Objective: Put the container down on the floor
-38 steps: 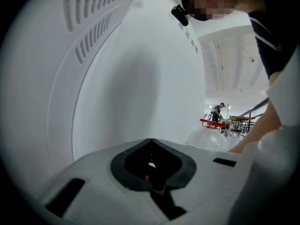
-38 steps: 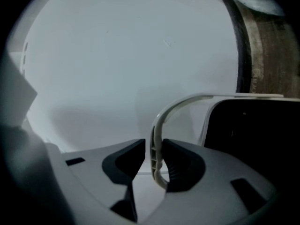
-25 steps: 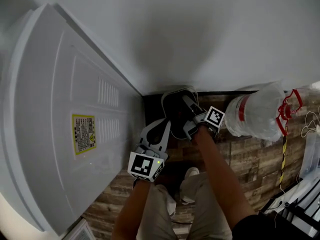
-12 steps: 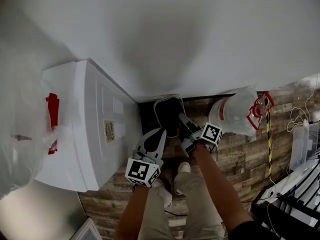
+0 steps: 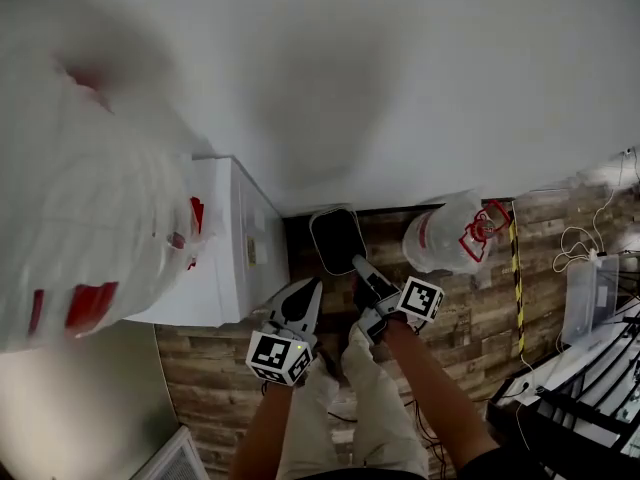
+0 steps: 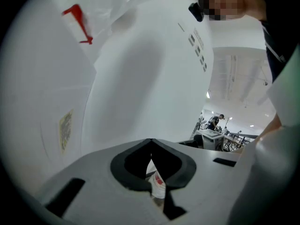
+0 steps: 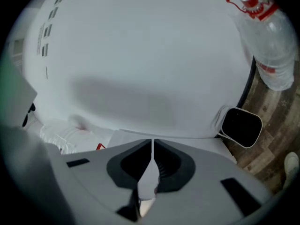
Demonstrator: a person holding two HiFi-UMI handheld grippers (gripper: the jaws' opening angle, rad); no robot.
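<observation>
The left hand-held gripper (image 5: 308,293) is clenched: in the left gripper view its jaws meet at the tips and grasp nothing. The right hand-held gripper (image 5: 362,268) has just been closing. In the right gripper view only a thin slit stays between its jaws, and nothing is between them.

The container (image 5: 335,240), black with a white rim, stands on the wooden floor (image 5: 480,308) against the white wall (image 5: 400,88). It is between a white cabinet (image 5: 225,248) and a clear water bottle (image 5: 445,240). In the right gripper view it lies low and to the right, apart from the jaws.

One second ago the right hand-held gripper was wide open at the container's rim. Now both are lifted away and the container stands alone.
</observation>
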